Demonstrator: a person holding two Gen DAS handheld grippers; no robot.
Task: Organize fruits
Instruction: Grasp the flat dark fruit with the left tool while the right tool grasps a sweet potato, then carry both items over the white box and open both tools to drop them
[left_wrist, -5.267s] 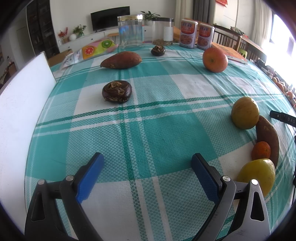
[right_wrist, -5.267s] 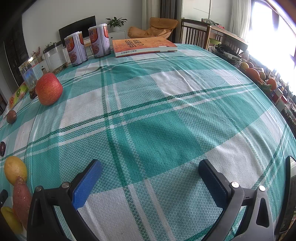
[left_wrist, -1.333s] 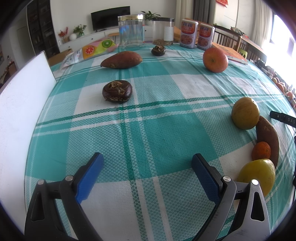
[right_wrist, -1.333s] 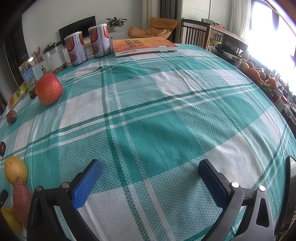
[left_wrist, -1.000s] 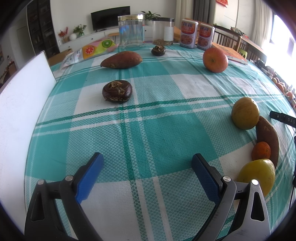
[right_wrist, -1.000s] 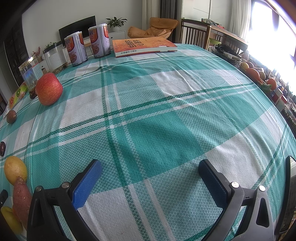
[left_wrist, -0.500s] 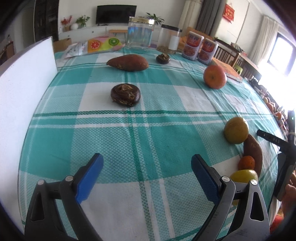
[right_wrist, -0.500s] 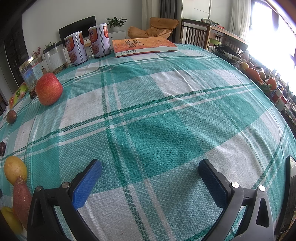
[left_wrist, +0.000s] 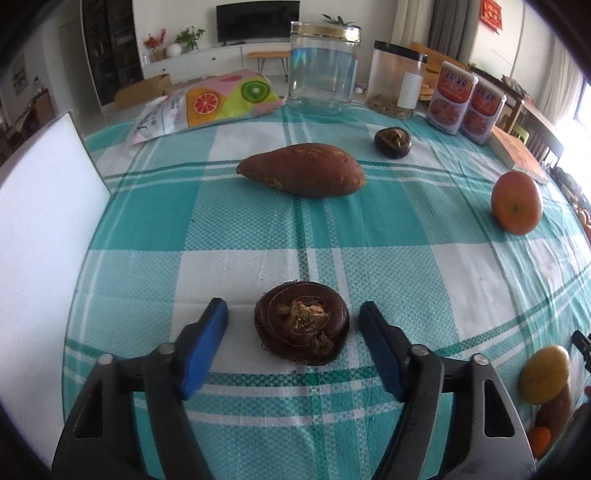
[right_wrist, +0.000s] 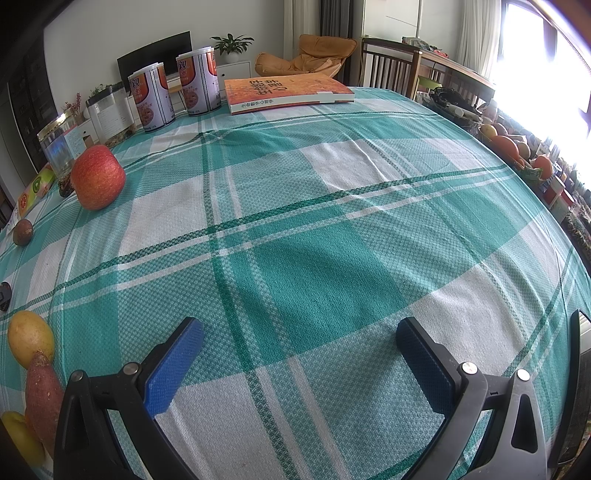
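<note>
Left claw (left_wrist: 293, 319) spread wide, low over cloth (left_wrist: 388, 236), with dark fruit (left_wrist: 301, 326) between blue pads (left_wrist: 205, 345), touching neither: placed so for closing on both sides. Right claw (right_wrist: 299, 334) also spread, empty, nothing between, probably waiting.

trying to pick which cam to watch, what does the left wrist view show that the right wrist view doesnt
Left wrist only: the open left gripper straddling a dark round fruit without touching it, the large sweet potato and the fruit-print bag.
Right wrist only: the open right gripper over bare checked tablecloth, holding nothing, and the whole orange book.
Both: the red-orange apple, two printed cans, and the yellow fruit touching a smaller sweet potato.
</note>
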